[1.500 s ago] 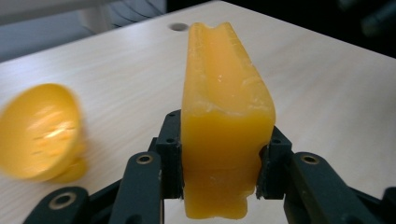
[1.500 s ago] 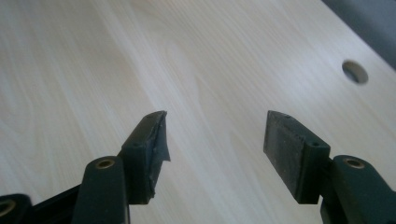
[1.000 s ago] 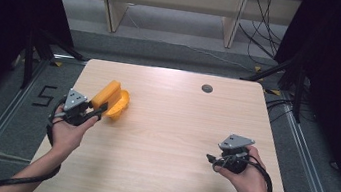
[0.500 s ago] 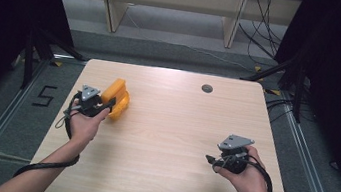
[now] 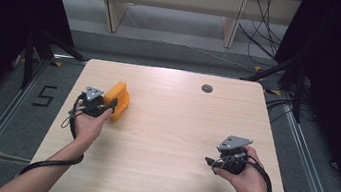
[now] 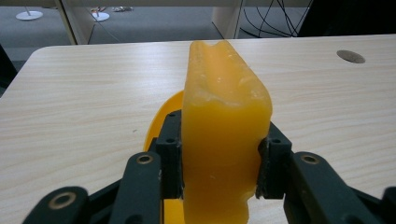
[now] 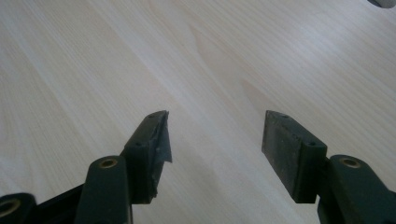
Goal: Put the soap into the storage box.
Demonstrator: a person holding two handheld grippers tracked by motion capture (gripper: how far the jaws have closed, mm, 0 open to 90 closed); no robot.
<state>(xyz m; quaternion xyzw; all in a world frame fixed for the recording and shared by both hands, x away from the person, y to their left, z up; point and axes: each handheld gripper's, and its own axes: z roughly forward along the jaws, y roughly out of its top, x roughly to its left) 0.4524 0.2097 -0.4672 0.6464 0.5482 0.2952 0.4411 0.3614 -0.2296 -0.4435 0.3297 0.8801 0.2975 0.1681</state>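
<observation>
My left gripper point(image 5: 113, 104) is shut on a yellow-orange block point(image 5: 118, 98) at the left side of the wooden table point(image 5: 179, 127). In the left gripper view the block point(image 6: 224, 107) stands upright between the two black pads point(image 6: 170, 149), low over the table, with a curved orange piece point(image 6: 158, 125) just behind and below it. My right gripper point(image 5: 210, 161) rests near the table's right front, pointing left. Its jaws have just been opening further; in the right gripper view the right gripper point(image 7: 215, 140) holds nothing, and only bare wood lies between its pads.
A round dark grommet point(image 5: 207, 88) sits at the table's far edge, right of the middle. Beyond the table stand wooden shelf legs point(image 5: 113, 2) and loose cables point(image 5: 263, 33). Dark curtains flank both sides. A "5" mark point(image 5: 44, 96) is on the floor at the left.
My left hand has shifted right and down toward the table with the orange block still gripped. The right hand has stayed put.
</observation>
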